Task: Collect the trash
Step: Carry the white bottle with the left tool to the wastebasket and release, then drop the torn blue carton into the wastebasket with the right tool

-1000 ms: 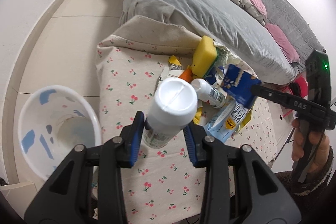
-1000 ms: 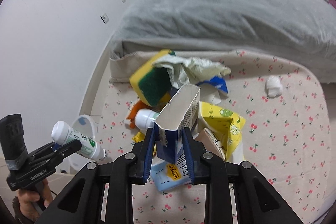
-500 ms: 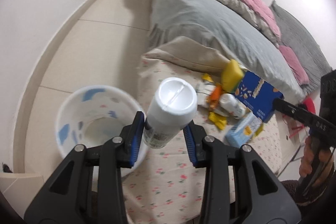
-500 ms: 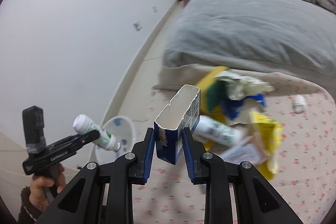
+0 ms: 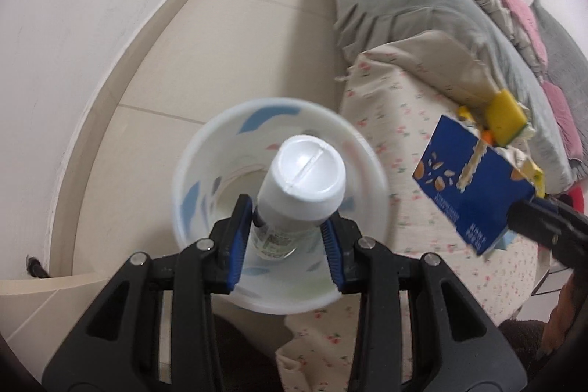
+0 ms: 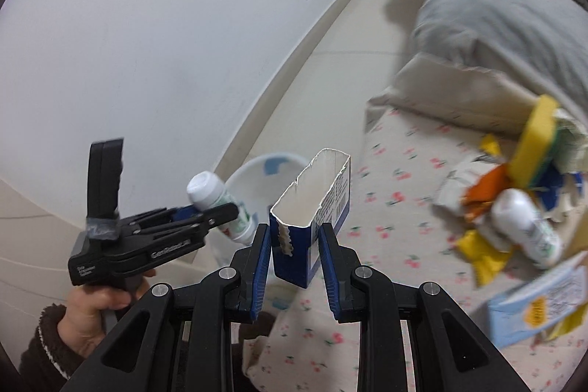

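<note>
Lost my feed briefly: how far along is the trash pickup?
Done: nothing visible in the bin. In hand: left gripper holds the white bottle over it; right gripper holds the blue carton. Left: sponge, second bottle and wrappers on the cloth.

My left tool (image 5: 284, 239) hangs above the wastebasket (image 5: 220, 135) on the floor, left of the counter (image 5: 389, 105). My right tool (image 6: 294, 254) is over the counter's edge; the trash pile (image 6: 514, 208) lies right, the bed (image 6: 496, 10) behind.
</note>
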{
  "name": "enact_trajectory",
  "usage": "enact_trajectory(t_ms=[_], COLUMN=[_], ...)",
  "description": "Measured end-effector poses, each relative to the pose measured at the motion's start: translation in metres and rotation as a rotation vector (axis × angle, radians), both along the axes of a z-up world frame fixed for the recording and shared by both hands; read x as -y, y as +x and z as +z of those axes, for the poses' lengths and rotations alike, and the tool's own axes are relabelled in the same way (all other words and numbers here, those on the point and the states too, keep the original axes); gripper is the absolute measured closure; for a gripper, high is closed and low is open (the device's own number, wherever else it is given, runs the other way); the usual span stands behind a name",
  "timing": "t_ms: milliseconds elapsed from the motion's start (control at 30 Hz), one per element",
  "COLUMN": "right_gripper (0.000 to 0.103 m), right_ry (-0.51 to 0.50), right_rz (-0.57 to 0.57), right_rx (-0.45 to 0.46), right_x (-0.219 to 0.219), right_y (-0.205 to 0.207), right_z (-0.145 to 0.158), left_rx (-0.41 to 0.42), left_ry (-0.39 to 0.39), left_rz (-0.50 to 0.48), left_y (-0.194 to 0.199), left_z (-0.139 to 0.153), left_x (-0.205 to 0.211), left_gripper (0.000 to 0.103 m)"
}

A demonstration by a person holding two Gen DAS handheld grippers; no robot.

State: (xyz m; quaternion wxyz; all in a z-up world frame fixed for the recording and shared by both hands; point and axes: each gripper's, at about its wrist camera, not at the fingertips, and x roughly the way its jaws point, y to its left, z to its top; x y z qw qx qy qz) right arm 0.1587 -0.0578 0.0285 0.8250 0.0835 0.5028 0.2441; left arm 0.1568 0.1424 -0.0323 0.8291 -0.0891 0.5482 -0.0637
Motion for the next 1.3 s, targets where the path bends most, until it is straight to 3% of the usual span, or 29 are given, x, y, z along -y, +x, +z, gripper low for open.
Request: enact_trajectory(t_ms=[233, 500, 533, 600, 733, 800, 1033, 1067, 1167, 1300], right_gripper=[0.076, 0.076, 0.076, 0.076, 0.076, 0.076, 0.075, 0.07, 0.039, 0.036], right_ry=[0.002, -0.012, -0.014, -0.02, -0.015, -0.019, -0.008, -0.004, 0.012, 0.006], right_rz=[0.056, 0.069, 0.068, 0.061, 0.054, 0.05, 0.052, 0.057, 0.055, 0.044], right_rx=[-0.038, -0.058, -0.061, -0.07, -0.082, -0.081, -0.079, -0.075, -0.065, -0.01], right_x=[-0.038, -0.051, -0.05, -0.05, -0.047, -0.045, -0.038, -0.037, -0.032, -0.016], right_y=[0.01, 0.022, 0.024, 0.028, 0.032, 0.033, 0.027, 0.026, 0.02, 0.011], right_z=[-0.026, -0.049, -0.051, -0.056, -0.06, -0.06, -0.054, -0.051, -0.042, -0.024], left_rx=[-0.073, -0.116, -0.119, -0.128, -0.114, -0.101, -0.033, -0.023, -0.009, 0.008], left_ry=[0.012, 0.007, 0.005, 0.015, -0.009, 0.011, 0.031, 0.031, 0.027, 0.024], left_rz=[0.015, 0.034, 0.04, 0.057, 0.079, 0.092, 0.141, 0.146, 0.146, 0.136], left_y=[0.003, 0.003, 0.003, 0.005, 0.0, -0.003, -0.017, -0.019, -0.018, -0.019], left_z=[-0.03, -0.044, -0.044, -0.041, -0.031, -0.024, 0.001, 0.004, 0.008, 0.013], left_x=[-0.011, -0.018, -0.02, -0.023, -0.029, -0.03, -0.045, -0.047, -0.047, -0.041], left_gripper=[0.064, 0.062, 0.06, 0.043, 0.036, 0.022, 0.013, 0.01, 0.005, 0.004])
